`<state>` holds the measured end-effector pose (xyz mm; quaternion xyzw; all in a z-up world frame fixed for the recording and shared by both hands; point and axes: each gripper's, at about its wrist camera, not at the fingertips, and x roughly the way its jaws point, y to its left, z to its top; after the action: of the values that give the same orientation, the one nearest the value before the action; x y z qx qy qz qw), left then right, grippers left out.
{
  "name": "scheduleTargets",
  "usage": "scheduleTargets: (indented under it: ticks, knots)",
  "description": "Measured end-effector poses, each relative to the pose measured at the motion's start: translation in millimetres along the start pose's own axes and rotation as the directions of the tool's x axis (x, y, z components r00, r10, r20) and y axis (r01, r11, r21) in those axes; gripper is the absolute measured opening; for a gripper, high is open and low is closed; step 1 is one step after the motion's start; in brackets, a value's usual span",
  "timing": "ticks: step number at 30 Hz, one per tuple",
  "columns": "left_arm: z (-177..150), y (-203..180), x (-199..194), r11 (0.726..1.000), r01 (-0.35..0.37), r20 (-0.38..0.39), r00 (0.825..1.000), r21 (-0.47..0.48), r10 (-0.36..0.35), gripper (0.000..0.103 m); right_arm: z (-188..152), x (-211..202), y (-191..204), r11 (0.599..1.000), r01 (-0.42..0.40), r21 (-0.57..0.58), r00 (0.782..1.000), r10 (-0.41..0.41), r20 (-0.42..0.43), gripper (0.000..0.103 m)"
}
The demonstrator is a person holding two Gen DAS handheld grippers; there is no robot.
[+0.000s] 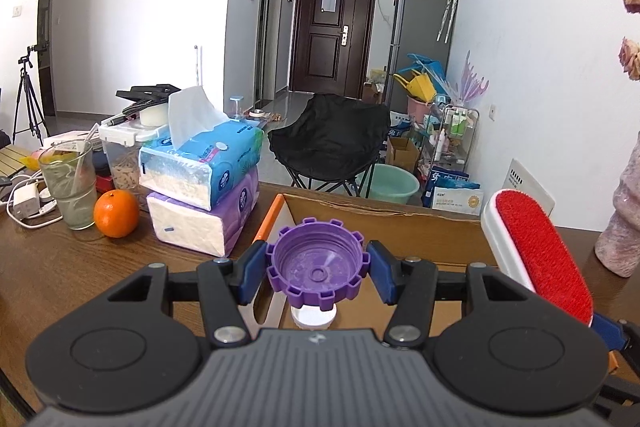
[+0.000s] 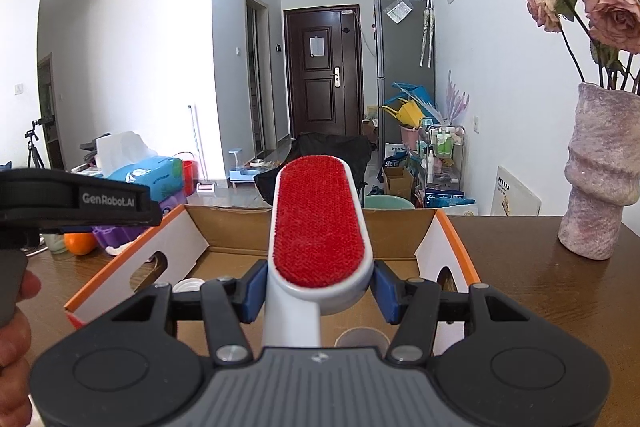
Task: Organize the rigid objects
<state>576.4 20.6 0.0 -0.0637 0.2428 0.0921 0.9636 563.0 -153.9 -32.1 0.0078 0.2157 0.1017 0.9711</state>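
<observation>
Purple cap (image 1: 318, 264) sits pinched in the left tongs (image 1: 317, 267), open side toward the camera, above the cardboard box (image 1: 384, 223). The right tongs (image 2: 319, 285) pinch a red lint brush (image 2: 318, 223) at its neck, long axis toward 12 o'clock. The box lies below both, so each hand is about equally near. A white lid (image 1: 314, 319) already lies inside.

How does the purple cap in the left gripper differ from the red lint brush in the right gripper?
The purple cap is round with a notched rim; the lint brush is long and oval. The cap shows its hollow plastic inside, while the brush shows a fuzzy red pad in a white body. Both are clamped between blue pads, one in the left gripper, one in the right gripper, above the open cardboard box.
</observation>
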Motion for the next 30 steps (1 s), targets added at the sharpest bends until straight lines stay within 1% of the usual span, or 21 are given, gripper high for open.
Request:
scheduleTargets:
  ticks: [12, 16, 27, 28, 29, 30]
  knots:
    - [3, -4, 30, 0.998, -0.037, -0.035, 0.999, 0.040, 0.039, 0.056, 10, 28, -8, 1.000, 0.023, 0.000, 0.999, -0.023, -0.035, 0.054]
    - [1, -6, 39, 0.997, -0.049, -0.058, 0.997, 0.055, 0.052, 0.056, 12, 35, -9, 1.000, 0.022, -0.008, 0.999, -0.023, -0.046, 0.054]
    - [-2, -10, 43, 0.995, -0.052, -0.073, 0.996, 0.084, 0.058, 0.056, 18, 40, -10, 1.000, 0.021, -0.006, 0.995, -0.022, -0.095, 0.054]
    - [-2, -10, 42, 0.995, -0.056, -0.075, 0.995, 0.085, 0.063, 0.058, 19, 42, -10, 1.000, 0.020, -0.008, 0.994, -0.021, -0.110, 0.055]
    - [-2, -9, 42, 0.995, -0.059, -0.080, 0.995, 0.083, 0.066, 0.070, 20, 41, -10, 1.000, 0.021, -0.007, 0.994, -0.022, -0.112, 0.062]
    - [-1, -8, 42, 0.995, -0.063, -0.084, 0.994, 0.074, 0.070, 0.079, 21, 39, -11, 1.000, 0.024, -0.005, 0.995, -0.024, -0.101, 0.071]
